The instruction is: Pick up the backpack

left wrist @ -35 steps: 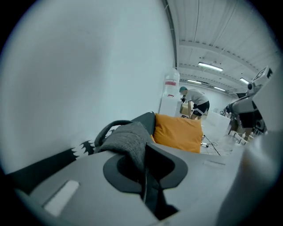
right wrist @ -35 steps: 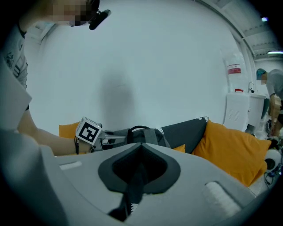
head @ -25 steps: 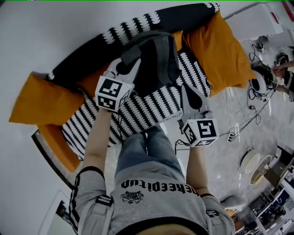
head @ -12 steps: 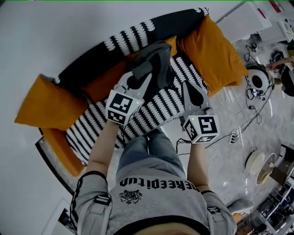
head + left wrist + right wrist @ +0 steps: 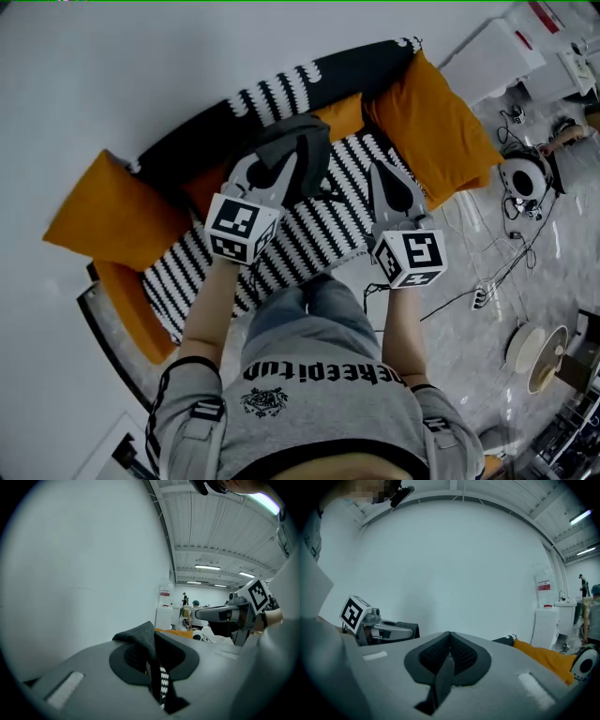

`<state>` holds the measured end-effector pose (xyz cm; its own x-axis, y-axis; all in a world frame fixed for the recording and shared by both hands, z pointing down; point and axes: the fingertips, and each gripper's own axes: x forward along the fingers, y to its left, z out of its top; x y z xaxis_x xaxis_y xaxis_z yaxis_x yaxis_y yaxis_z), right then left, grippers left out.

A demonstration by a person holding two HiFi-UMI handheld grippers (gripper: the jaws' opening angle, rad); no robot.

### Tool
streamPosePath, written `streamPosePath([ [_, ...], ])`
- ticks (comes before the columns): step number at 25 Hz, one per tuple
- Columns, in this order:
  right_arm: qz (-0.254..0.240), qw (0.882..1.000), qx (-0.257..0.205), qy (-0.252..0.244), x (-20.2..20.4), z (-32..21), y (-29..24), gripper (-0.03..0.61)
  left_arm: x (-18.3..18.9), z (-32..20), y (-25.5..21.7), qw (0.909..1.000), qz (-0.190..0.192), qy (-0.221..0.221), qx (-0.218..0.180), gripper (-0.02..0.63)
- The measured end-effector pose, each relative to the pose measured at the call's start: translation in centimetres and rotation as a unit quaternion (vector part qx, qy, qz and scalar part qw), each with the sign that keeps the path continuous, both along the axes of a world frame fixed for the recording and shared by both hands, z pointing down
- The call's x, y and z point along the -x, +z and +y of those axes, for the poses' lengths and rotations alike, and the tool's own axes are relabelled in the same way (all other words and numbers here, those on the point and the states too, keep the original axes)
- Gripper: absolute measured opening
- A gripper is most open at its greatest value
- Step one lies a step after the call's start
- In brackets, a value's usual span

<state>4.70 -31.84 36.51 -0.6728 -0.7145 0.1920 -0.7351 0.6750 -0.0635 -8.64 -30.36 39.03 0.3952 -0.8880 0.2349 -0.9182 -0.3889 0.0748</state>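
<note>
Backpack [image 5: 305,150] has risen from the sofa [image 5: 319,234] seat's back edge. Left hand-held gripper [image 5: 270,172] pinches its fabric; right hand-held gripper [image 5: 384,178] pressed together, rising alongside. Pickup looks nearly done.

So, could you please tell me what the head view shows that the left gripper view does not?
Only the head view shows the striped sofa whole, the dark body of the backpack, the person's torso and the cable-strewn floor. Only the left gripper view shows the left gripper with its jaws shut on a fold of the backpack's grey fabric, plus the ceiling lights. Both show the right gripper and an orange cushion.
</note>
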Motion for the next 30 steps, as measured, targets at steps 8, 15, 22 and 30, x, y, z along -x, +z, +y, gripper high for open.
streamPosePath([
  [8,-0.007,0.999,-0.033,-0.029,2.4,0.7,-3.2,0.003,4.5,2.7,-5.1,0.9969,0.003,-0.065,-0.044,0.049],
  [15,-0.016,0.997,-0.057,-0.039,3.2,1.6,-5.5,0.003,6.2,4.8,-8.7,0.9922,0.005,-0.095,-0.081,0.049],
  [22,-0.025,0.996,-0.075,-0.034,3.0,1.8,-7.3,0.003,6.9,6.2,-11.7,0.9874,0.004,-0.112,-0.112,0.049],
  [30,-0.04,0.994,-0.094,-0.041,3.2,2.6,-9.0,0.003,6.8,7.8,-14.9,0.9799,-0.014,-0.132,-0.149,0.049],
])
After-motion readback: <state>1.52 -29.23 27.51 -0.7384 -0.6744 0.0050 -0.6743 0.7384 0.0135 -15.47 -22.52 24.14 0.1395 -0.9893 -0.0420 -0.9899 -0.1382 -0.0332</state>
